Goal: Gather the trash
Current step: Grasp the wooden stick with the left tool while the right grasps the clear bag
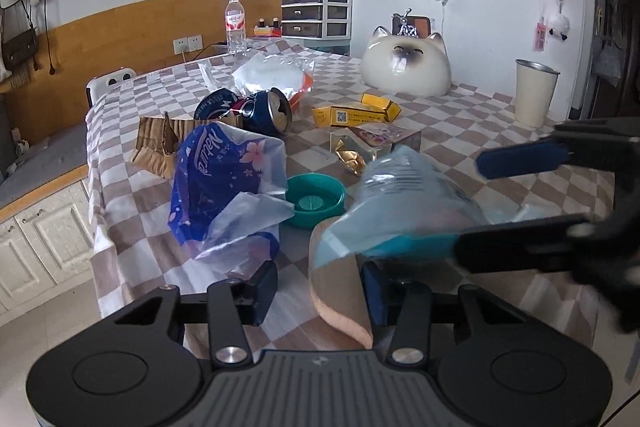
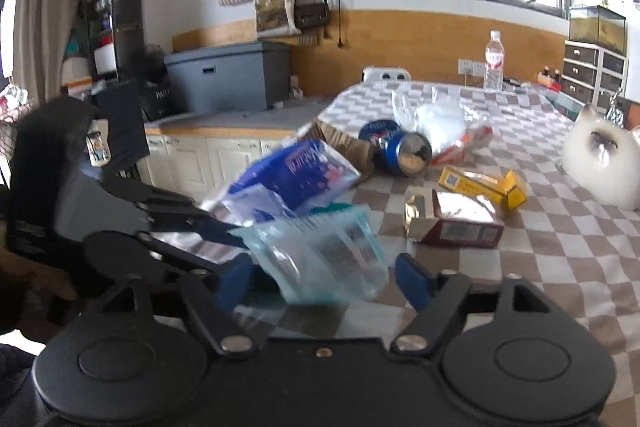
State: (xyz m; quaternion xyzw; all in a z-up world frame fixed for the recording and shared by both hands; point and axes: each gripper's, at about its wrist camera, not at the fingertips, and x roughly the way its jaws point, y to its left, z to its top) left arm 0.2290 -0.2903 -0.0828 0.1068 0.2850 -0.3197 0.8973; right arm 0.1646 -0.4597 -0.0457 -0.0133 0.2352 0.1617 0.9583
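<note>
The checkered table [image 1: 500, 131] carries trash near its left edge: a blue tissue wrapper [image 1: 224, 183], a crushed can [image 1: 264, 111], a teal lid [image 1: 316, 201]. The clear plastic bag [image 2: 320, 255] sits blurred between both grippers. The right gripper [image 2: 320, 277] is spread; the left gripper [image 1: 320, 293] seems spread too.

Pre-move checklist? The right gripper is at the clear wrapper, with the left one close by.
1. Right gripper open: ok.
2. Clear wrapper between its fingers: ok.
3. Wrapper clamped: not ok, jaws wide apart.
4. Left gripper open or shut: cannot tell.
5. Room between the grippers: not ok, both crowd the wrapper.
6. Can and yellow box within view on the table: ok.
</note>
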